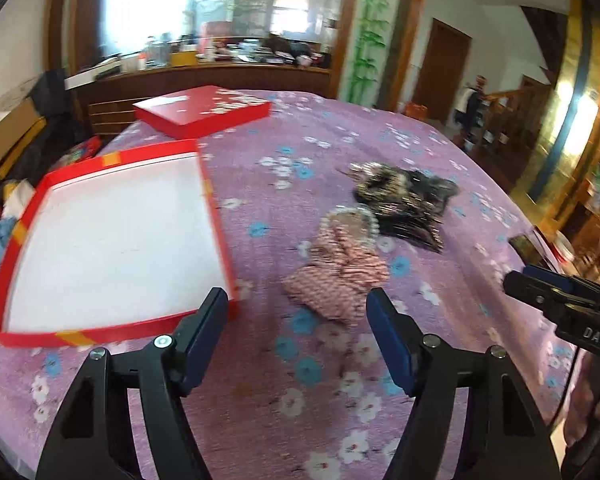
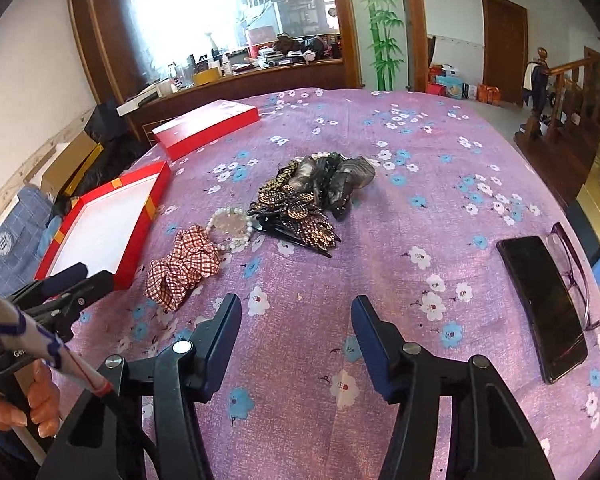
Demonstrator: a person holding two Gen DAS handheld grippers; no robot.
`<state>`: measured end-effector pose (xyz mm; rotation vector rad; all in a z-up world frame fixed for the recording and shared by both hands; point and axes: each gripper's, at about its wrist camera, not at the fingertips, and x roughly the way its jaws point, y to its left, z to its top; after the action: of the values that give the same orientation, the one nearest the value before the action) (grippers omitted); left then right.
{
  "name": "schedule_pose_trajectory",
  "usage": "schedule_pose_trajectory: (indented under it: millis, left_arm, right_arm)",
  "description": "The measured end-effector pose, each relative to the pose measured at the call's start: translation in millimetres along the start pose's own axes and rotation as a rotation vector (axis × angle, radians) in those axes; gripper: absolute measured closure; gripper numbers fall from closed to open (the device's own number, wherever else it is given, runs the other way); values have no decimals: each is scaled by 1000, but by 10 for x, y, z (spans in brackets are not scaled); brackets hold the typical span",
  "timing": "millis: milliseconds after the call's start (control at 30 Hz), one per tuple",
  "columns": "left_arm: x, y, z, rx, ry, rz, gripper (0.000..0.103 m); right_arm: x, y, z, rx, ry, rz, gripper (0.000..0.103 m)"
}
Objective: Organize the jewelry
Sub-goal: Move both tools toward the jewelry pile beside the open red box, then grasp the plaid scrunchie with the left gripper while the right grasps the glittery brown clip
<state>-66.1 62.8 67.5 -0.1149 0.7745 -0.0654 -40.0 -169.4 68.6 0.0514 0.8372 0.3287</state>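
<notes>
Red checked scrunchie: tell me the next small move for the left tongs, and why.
Probably ease the left tongs forward and down onto the red checked scrunchie. They are open and empty, the scrunchie lies just ahead between their tips, nearest of the pile, and the open red box sits empty beside it.

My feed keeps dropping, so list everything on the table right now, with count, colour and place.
open box: 1, red with white inside, far left
box lid: 1, red, behind the open box
scrunchie: 1, red-white check, nearest the open box
pearl bracelet: 1, white, touching the scrunchie
hair clips pile: several, black, brown, grey, centre
phone: 1, black, right edge
glasses: 1, purple, beside the phone
tablecloth: 1, purple floral
left hand-held gripper: open, empty
right hand-held gripper: open, empty
</notes>
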Motion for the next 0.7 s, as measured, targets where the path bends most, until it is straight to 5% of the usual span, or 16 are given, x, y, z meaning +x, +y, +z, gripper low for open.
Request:
schedule_pose_trajectory:
  millis: [467, 600, 700]
  left_arm:
    - [703, -454, 136, 127, 117, -4, 34]
    - [803, -462, 119, 136, 117, 4, 52]
    - [837, -408, 146, 110, 115, -10, 78]
  right_arm:
    - [-21, -132, -26, 33, 12, 35, 40]
    - [17, -63, 75, -9, 24, 102, 33]
    - [110, 1, 179, -60, 34, 131, 26]
